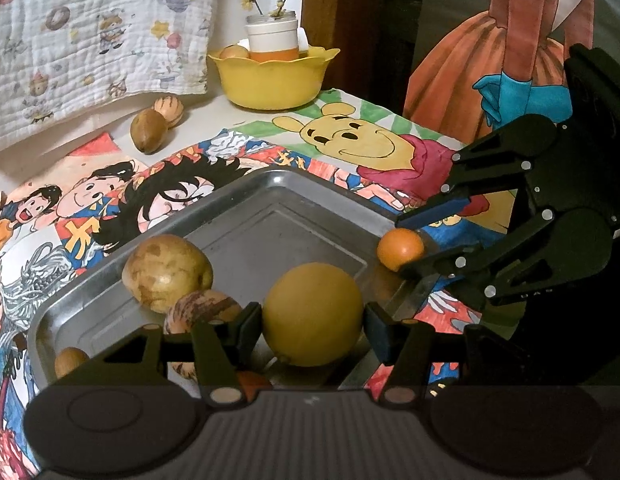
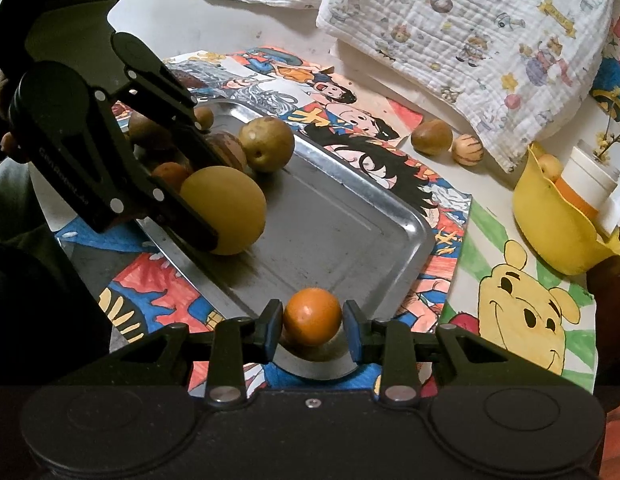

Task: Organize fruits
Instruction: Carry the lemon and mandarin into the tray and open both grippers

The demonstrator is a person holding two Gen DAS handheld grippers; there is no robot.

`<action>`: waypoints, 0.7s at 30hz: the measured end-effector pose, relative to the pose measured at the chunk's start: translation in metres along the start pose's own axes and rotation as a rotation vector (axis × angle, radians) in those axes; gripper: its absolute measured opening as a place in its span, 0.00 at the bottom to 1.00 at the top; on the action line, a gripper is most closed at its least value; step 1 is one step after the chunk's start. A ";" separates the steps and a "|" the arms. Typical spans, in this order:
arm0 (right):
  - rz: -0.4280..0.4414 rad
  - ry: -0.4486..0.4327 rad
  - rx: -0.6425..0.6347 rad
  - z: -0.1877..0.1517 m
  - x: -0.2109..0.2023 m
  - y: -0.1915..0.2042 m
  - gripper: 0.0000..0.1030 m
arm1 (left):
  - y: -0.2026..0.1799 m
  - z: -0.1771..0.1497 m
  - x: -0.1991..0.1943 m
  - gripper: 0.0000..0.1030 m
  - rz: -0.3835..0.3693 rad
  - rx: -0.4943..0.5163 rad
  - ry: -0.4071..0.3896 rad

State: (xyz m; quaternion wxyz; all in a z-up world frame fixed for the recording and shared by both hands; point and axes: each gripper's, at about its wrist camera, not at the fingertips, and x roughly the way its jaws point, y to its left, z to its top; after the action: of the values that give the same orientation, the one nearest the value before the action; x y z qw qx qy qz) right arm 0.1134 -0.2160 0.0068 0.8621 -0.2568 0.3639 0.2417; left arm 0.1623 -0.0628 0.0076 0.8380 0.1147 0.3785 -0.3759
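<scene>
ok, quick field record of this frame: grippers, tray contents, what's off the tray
left gripper: closed on large yellow fruit, fruit resting in metal tray
right gripper: shut on small orange fruit at the tray's rim
also in tray: speckled pear-like fruit, striped fruit, a few smaller ones
off tray: two brown fruits on the table
yellow bowl: holds a white-and-orange container and a round fruit

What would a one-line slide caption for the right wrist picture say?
Right gripper shut on a small orange fruit at the metal tray edge; left gripper holds a large yellow fruit.
</scene>
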 end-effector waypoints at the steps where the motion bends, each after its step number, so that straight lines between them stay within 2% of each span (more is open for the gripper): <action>1: -0.001 -0.002 0.000 0.000 0.000 0.000 0.34 | 0.000 -0.001 0.000 0.59 0.001 0.001 -0.001; 5: -0.003 -0.011 0.005 0.000 -0.002 0.000 0.35 | 0.000 -0.001 -0.001 0.59 -0.001 0.009 -0.001; 9: -0.002 -0.026 0.040 -0.002 -0.007 -0.002 0.45 | -0.003 -0.003 -0.005 0.61 0.002 0.006 -0.009; 14: 0.012 -0.048 0.079 -0.004 -0.018 -0.003 0.58 | -0.010 -0.006 -0.020 0.73 -0.006 0.008 -0.057; 18: 0.027 -0.064 0.097 -0.005 -0.025 -0.001 0.69 | -0.017 -0.012 -0.038 0.82 0.025 0.017 -0.108; 21: 0.041 -0.072 0.107 -0.004 -0.029 0.002 0.78 | -0.021 -0.020 -0.051 0.94 0.039 0.030 -0.147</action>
State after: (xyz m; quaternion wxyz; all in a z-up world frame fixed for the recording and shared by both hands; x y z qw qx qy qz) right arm 0.0922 -0.2237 0.0251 0.8821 -0.1939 0.3502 0.2484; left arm 0.1149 -0.0401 0.0325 0.8690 0.1066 0.3079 -0.3725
